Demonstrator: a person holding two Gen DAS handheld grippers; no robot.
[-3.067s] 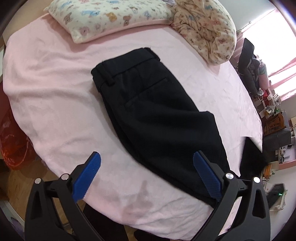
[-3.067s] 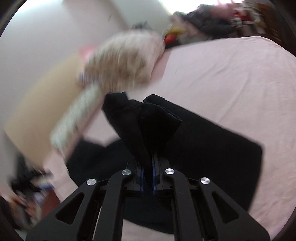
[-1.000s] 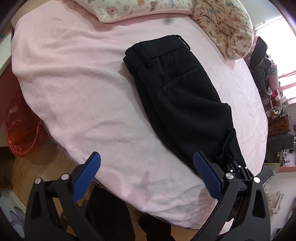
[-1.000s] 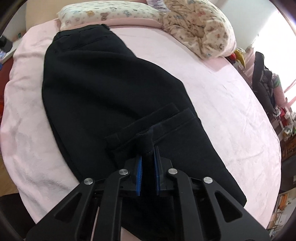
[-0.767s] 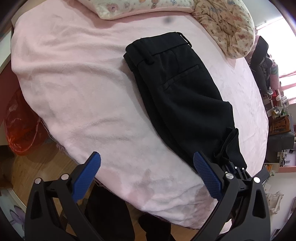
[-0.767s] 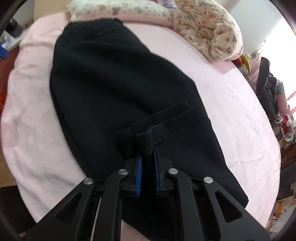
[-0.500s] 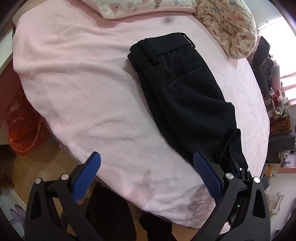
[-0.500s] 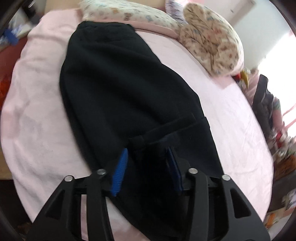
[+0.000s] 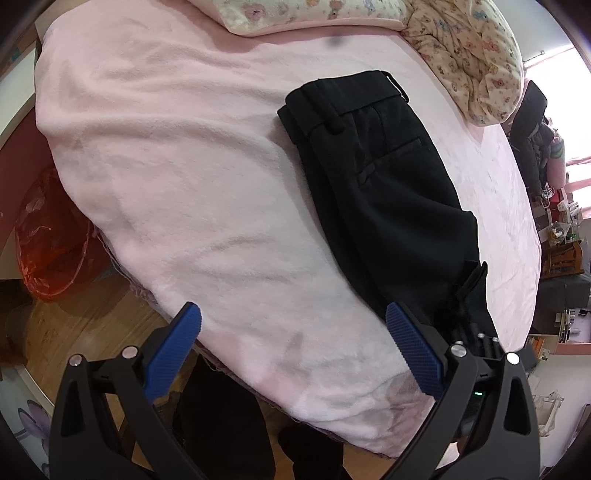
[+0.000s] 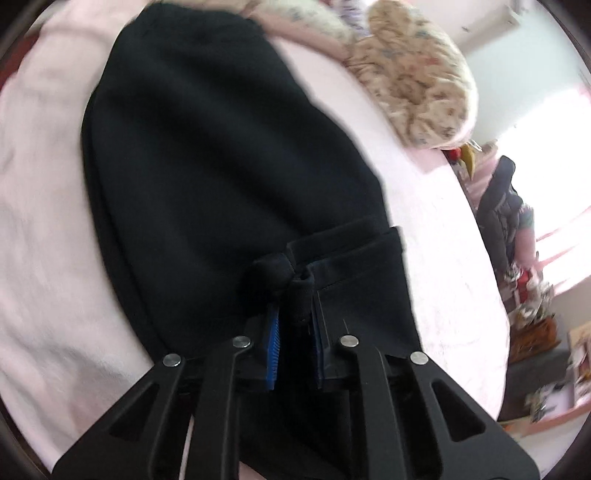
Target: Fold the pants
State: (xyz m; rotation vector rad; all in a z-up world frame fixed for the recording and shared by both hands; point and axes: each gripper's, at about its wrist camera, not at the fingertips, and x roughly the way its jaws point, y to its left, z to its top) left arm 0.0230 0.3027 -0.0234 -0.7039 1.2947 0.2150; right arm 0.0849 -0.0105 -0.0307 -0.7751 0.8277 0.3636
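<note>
Black pants [image 9: 384,192] lie folded lengthwise on the pink bed [image 9: 184,177], waistband toward the pillows. My left gripper [image 9: 291,354] is open and empty over the bed's near edge, left of the pants. In the right wrist view the pants [image 10: 221,155] fill the middle, with the hem end [image 10: 343,251] folded back on top. My right gripper [image 10: 295,332] is nearly closed around a bunched bit of the hem [image 10: 291,284]. The right gripper also shows in the left wrist view [image 9: 469,332] at the pants' near end.
A patterned pillow [image 9: 306,11] and a bundled patterned quilt [image 9: 476,55] lie at the bed's far side. A red bag [image 9: 44,236] sits on the wooden floor at the left. Cluttered shelves and a dark chair [image 9: 532,125] stand beyond the bed at the right.
My right gripper brought the hem up over the pants, opened half a second ago, and has now narrowed again on the bunched hem. My left gripper stayed open and drifted slightly.
</note>
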